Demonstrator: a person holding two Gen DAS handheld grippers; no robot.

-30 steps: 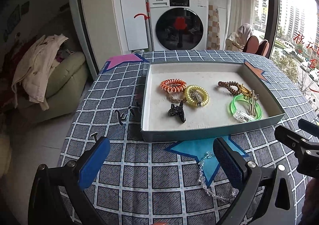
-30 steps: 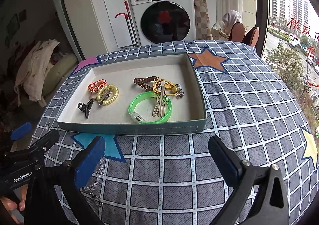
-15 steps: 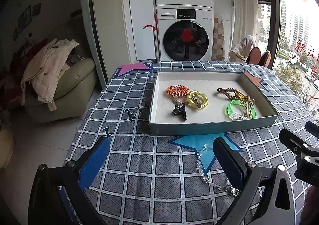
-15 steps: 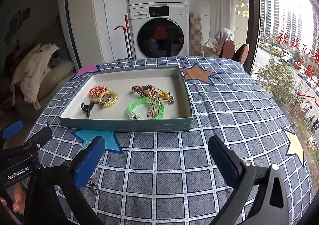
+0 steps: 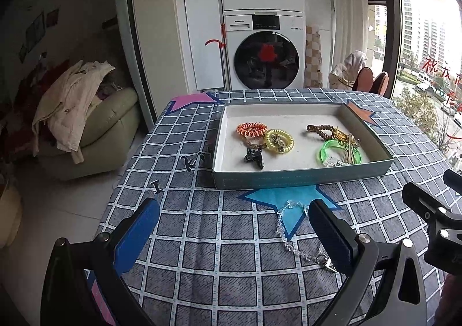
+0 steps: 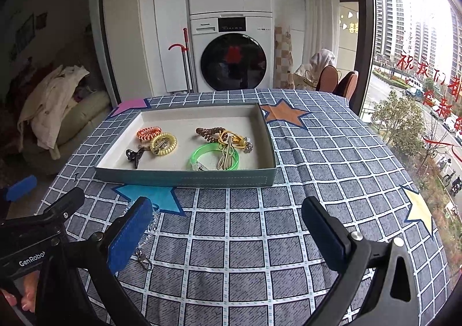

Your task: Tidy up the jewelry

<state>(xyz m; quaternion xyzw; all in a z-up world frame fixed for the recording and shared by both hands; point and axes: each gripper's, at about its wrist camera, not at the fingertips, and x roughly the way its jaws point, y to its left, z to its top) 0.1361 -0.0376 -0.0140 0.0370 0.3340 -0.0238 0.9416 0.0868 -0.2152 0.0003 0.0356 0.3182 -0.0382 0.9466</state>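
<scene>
The left gripper (image 5: 234,227) hangs over the table (image 5: 202,239) with its two blue pads wide apart, and it holds nothing. The right gripper (image 6: 228,225) is also wide open and holds nothing. In the left view, a clear bead chain (image 5: 291,227) lies on the cloth at about 5 o'clock, partly on a blue star (image 5: 277,196) and just beside the right pad. Its metal clasp sits at the near end. In the right view the same chain peeks out from behind the left pad, at about 8 o'clock. A flat box (image 5: 303,177) sits past the star, near the middle of the left view. Inside it, at 9 o'clock, lie an orange coil (image 5: 251,129) and a yellow coil (image 5: 279,140), just beside each other. A black clip (image 5: 254,156) lies at 7 o'clock in the box. At 3 o'clock in the box are a brown coil (image 5: 319,130) and a green ring (image 5: 340,152), with some gold bits on top of them. Two small black clips (image 5: 187,164) lie on the cloth outside the box, at its 9 o'clock side. A washer (image 5: 265,51) stands far behind the table at 12 o'clock.
</scene>
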